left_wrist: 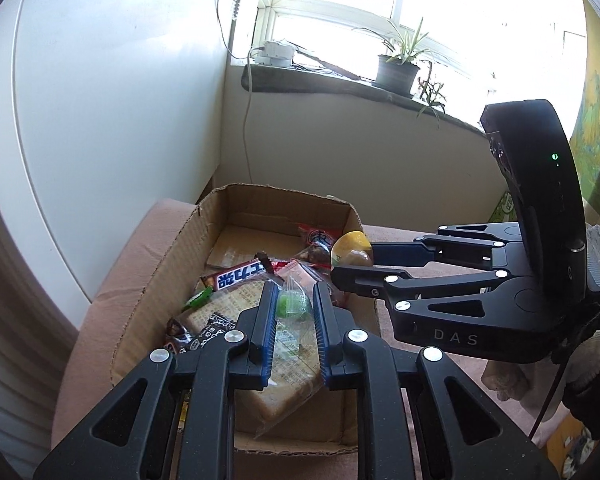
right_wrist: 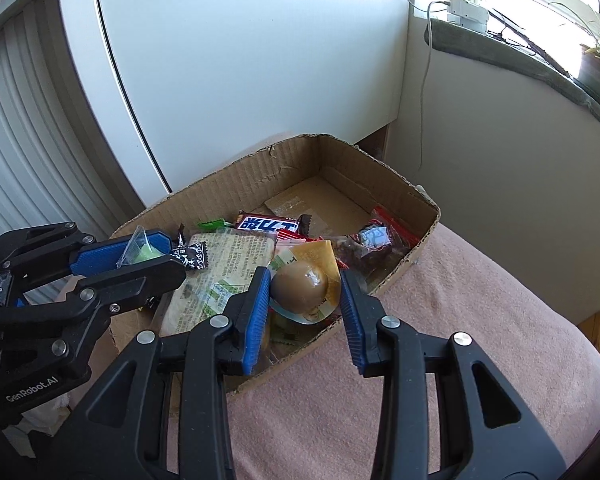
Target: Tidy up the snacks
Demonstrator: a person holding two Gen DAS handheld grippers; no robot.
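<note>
A cardboard box (right_wrist: 380, 168) is seen on a pink blanket (right_wrist: 440, 320), already holding a chocolate bar (right_wrist: 268, 224), a large wrapped cracker pack (right_wrist: 220, 276), a red packet (right_wrist: 384, 236) at two o'clock and small dark sweets (right_wrist: 192, 258). The far half of the box floor is bare. The left tool (left_wrist: 294, 308) is pressed nearly together, pinching a clear-wrapped green candy (left_wrist: 292, 304) above the box's near side. The right tool (right_wrist: 304, 288) is clamped on a vacuum-packed brown egg (right_wrist: 300, 286), held over the box's five o'clock edge. Much appears sorted already; both held snacks are judged not yet released into the box.
</note>
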